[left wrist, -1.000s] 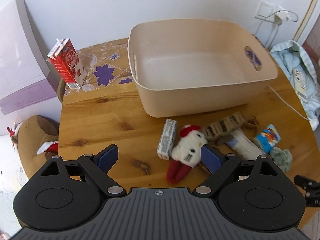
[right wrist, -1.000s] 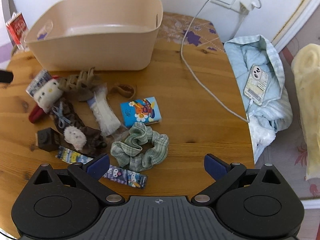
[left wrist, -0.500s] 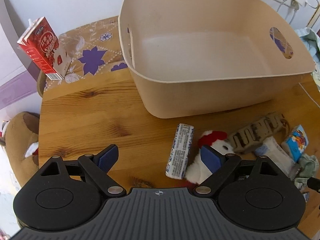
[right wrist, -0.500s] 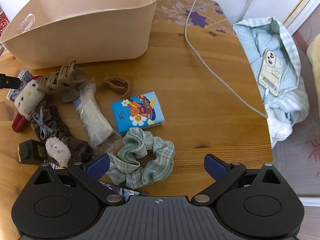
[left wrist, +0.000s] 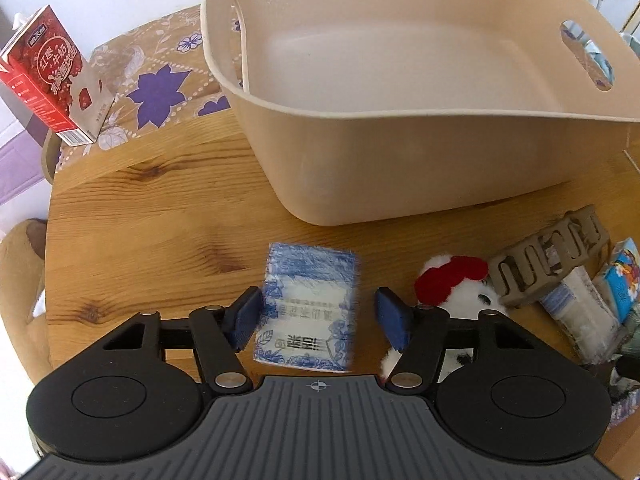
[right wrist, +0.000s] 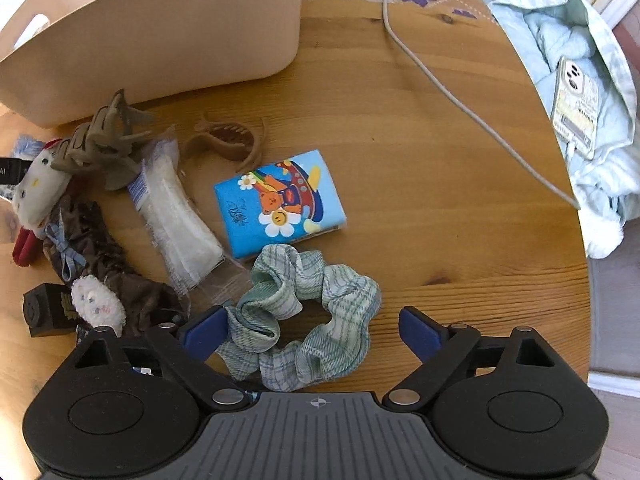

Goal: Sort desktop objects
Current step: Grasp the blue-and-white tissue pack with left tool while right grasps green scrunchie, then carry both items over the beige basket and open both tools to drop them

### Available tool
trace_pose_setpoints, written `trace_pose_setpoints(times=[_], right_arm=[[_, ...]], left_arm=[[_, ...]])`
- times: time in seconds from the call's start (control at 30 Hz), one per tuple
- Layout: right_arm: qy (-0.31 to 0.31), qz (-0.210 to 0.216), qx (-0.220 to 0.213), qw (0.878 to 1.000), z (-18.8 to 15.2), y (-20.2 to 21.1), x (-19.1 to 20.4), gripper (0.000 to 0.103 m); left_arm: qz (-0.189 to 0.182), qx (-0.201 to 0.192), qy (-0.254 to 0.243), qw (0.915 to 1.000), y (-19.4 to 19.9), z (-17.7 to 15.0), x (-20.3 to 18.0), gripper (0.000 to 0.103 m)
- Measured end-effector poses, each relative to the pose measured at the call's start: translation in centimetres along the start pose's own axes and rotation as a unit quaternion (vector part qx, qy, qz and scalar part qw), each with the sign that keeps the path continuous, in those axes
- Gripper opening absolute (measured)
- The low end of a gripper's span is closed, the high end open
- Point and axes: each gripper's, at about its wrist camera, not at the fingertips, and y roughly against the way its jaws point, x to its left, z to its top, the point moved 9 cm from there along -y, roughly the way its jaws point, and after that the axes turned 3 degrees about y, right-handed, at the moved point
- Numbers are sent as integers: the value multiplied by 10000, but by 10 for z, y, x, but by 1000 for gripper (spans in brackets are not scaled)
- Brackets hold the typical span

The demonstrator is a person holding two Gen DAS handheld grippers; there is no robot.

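Observation:
A blue-and-white tissue pack (left wrist: 310, 306) lies on the wooden table between the fingers of my left gripper (left wrist: 320, 320). The jaws are open and narrowing; the left pad touches the pack, the right pad stands apart. An empty beige bin (left wrist: 400, 152) stands just beyond. My right gripper (right wrist: 316, 332) is open around a green plaid scrunchie (right wrist: 308, 320) lying on the table. A blue cartoon tissue pack (right wrist: 280, 208) lies just past it.
A white plush with a red bow (left wrist: 456, 284), a grey claw clip (left wrist: 552, 264), a brown clip (right wrist: 228, 144), a clear wrapped pack (right wrist: 176, 220), a brown scrunchie (right wrist: 104, 272) and a black block (right wrist: 44, 312) lie between. Milk carton (left wrist: 48, 76) at far left. Cable (right wrist: 460, 96), phone (right wrist: 576, 108) on blue cloth at right.
Both grippers have moved down and forward. The left now straddles the tissue pack and its jaws have narrowed. The right now straddles the green scrunchie.

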Motion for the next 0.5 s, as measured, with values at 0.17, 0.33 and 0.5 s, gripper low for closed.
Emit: trace_pose_setpoints(times=[0.17, 0.33, 0.5], right_arm=[[-129, 118, 75, 9998, -7, -6, -12, 77], [-70, 181, -103, 9998, -10, -1, -16, 57], [108, 252, -321, 9991, -13, 4, -20, 35]], left_arm=[[-97, -28, 41, 9999, -2, 3, 1, 64], [-125, -85, -3, 9999, 0, 4, 1, 50], [-135, -90, -38, 9999, 2, 2, 2, 47]])
